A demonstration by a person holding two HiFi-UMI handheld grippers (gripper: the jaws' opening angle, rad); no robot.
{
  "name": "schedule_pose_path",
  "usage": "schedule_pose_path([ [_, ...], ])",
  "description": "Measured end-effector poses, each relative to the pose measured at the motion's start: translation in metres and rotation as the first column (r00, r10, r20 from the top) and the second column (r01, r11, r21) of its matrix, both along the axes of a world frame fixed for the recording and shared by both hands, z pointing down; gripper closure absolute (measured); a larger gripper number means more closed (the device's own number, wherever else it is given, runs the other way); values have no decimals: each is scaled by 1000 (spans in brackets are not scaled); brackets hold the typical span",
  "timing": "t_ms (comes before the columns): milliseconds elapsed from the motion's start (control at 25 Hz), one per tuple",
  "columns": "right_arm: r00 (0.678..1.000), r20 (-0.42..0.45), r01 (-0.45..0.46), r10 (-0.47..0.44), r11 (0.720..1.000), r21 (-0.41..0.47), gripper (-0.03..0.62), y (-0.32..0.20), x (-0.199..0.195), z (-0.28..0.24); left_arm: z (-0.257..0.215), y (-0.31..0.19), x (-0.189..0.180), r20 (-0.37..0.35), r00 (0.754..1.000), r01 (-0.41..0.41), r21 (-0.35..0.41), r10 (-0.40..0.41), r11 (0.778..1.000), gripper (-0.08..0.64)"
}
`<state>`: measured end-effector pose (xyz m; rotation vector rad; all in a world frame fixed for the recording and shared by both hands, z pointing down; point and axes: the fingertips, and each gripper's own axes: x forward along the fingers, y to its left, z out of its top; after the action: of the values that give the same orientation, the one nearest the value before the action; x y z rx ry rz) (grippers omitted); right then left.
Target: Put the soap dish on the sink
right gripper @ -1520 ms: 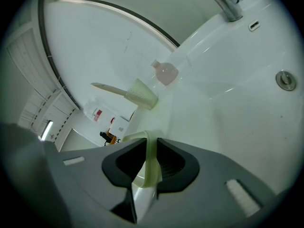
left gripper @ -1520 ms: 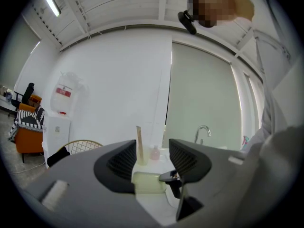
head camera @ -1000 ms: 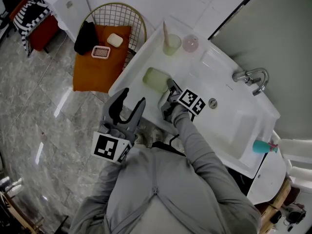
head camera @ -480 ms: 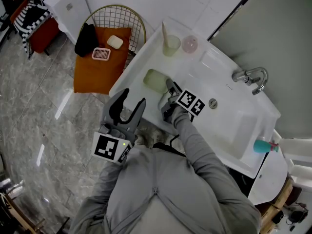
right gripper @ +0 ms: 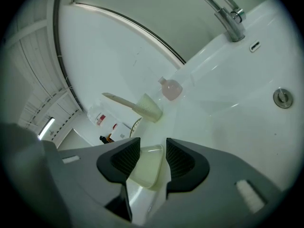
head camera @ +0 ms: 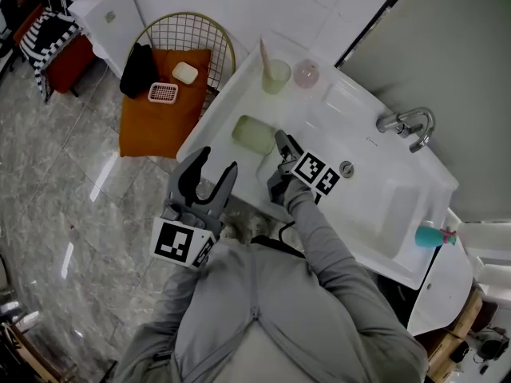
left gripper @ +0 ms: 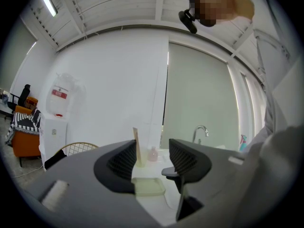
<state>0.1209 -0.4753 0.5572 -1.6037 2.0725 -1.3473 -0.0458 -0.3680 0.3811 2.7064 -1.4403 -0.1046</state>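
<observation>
A pale green, translucent soap dish (head camera: 254,134), rectangular with rounded corners, is seen lying empty on the flat ledge of the white sink (head camera: 375,206). The right gripper (head camera: 274,156) is held just beside it, jaws apart, nothing clamped. The left gripper (head camera: 217,162), likewise spread and empty, is held off the sink's front edge. A flat stick (head camera: 264,54) is stood in a ribbed cup (head camera: 275,75).

The sink (head camera: 375,206) is smooth, glossy white — ceramic by its look. The soap dish (head camera: 254,134) is translucent pale-green plastic, and the tap (head camera: 409,126) is polished metal. At the frame's left the floor (head camera: 56,214) is shiny veined stone. At upper left, a thin metal wire basket (head camera: 200,34) and matt orange cloth (head camera: 156,110). The left gripper (left gripper: 152,161) is matt dark plastic — ribbed on its pads.
</observation>
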Motion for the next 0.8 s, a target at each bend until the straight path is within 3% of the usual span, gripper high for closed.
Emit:
schedule_pose_path([
  [200, 1000, 2, 12, -13, 995, 103, 440, 10, 6, -40, -2, -3, -3, 2, 1000, 2, 9, -2, 1000, 324],
  [400, 990, -136, 54, -23, 972, 229, 440, 26, 18, -81, -3, -8, -3, 4, 1000, 2, 18, -2, 1000, 324],
  [560, 982, -188, 74, -16, 950, 304, 440, 42, 21, -110, -5, -13, -5, 5, 1000, 6, 23, -6, 1000, 324],
  [800, 985, -170, 48, 18, 927, 372, 440, 66, 28, -140, -7, -17, -4, 11, 1000, 6, 28, -6, 1000, 324],
])
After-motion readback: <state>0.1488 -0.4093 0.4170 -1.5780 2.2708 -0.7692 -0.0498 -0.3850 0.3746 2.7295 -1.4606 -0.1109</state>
